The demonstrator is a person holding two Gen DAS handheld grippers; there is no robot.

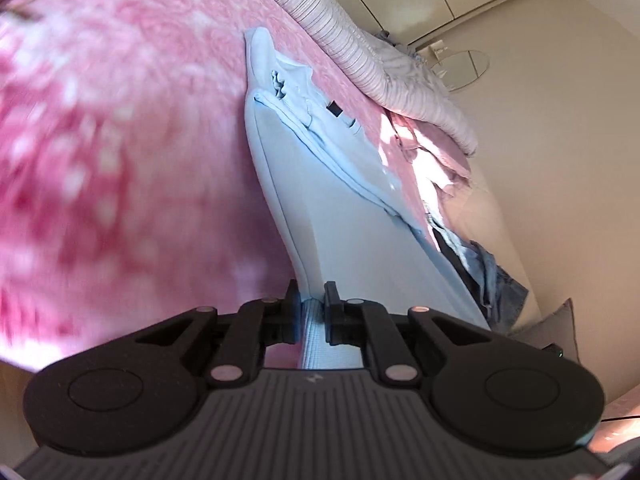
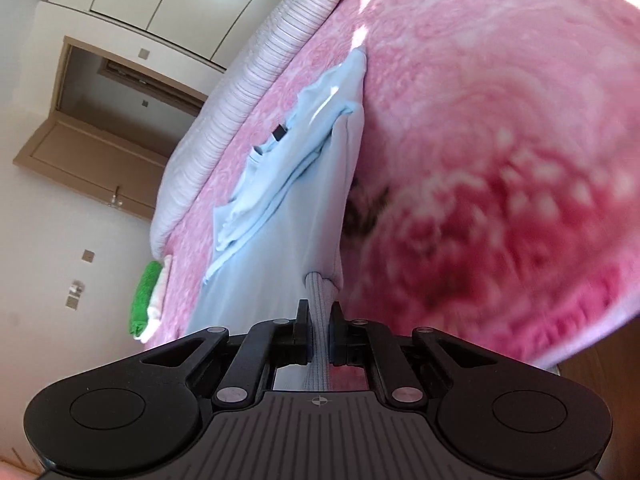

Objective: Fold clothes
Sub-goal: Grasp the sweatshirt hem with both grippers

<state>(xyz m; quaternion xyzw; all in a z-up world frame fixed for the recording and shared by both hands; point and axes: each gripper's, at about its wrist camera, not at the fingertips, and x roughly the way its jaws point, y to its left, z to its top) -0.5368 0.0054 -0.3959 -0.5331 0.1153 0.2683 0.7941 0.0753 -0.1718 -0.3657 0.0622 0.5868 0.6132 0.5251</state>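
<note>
On the pink bed (image 1: 120,120), both grippers, left (image 1: 312,300) and right (image 2: 319,316), have jaws pinched on the ribbed hem of the soft, light, floppy pale-blue garment (image 1: 340,216), a sound hold.

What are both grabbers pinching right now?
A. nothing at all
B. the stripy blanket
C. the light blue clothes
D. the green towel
C: the left gripper and the right gripper are each shut on the ribbed edge of the light blue garment, which stretches away over the pink bedspread.
</note>
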